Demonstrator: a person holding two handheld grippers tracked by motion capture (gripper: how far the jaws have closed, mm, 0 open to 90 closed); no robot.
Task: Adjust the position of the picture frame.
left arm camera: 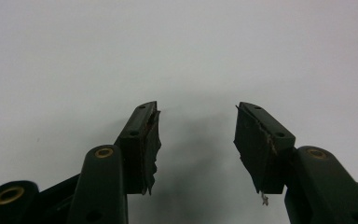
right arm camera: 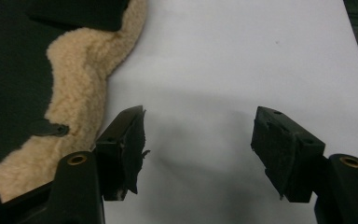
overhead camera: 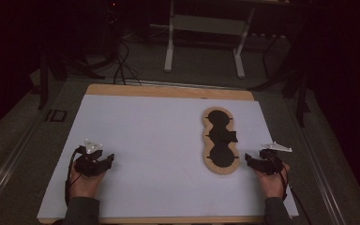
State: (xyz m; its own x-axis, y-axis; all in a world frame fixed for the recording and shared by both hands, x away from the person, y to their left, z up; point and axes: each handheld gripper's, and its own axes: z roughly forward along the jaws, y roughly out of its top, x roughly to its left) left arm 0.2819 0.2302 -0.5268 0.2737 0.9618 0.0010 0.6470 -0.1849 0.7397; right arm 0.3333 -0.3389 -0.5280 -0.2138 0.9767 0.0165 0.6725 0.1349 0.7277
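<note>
One thing in play: tan fleece-edged, peanut-shaped pad with a black inner face [overhead camera: 221, 140], flat on the white sheet [overhead camera: 145, 140] over the wooden bench [overhead camera: 168, 91], right of centre in the high view.
Position against grippers: near end of pad just left of right gripper [overhead camera: 258, 161] in the high view, close but apart; well apart from left gripper [overhead camera: 98, 161] at lower left.
Right gripper view: fleece rim [right arm camera: 74, 84] curving down the left side, passing just beside the left jaw; touching or not, cannot tell.
Left gripper state: jaws spread with nothing between [left arm camera: 198, 140], bare white sheet beneath.
Right gripper state: jaws wide apart [right arm camera: 198, 149], nothing between, white sheet below.
Likely weight: light, judged from thin profile and fabric make.
Likely stiffness: soft and floppy; probably sags or folds if lifted by one end.
Surface: fleece pile offers good friction; black face looks smoother.
Fragility: low; squeezing unlikely to harm.
Where to hold: outer fleece rim at near end, one jaw slid under the edge; a second hold at far end would keep it flat.
Black tab [overhead camera: 232, 137]: sticks out at the waist, a possible pinch point.
Containers: none on the bench; pad's black recesses hold nothing loose, as far as visible.
</note>
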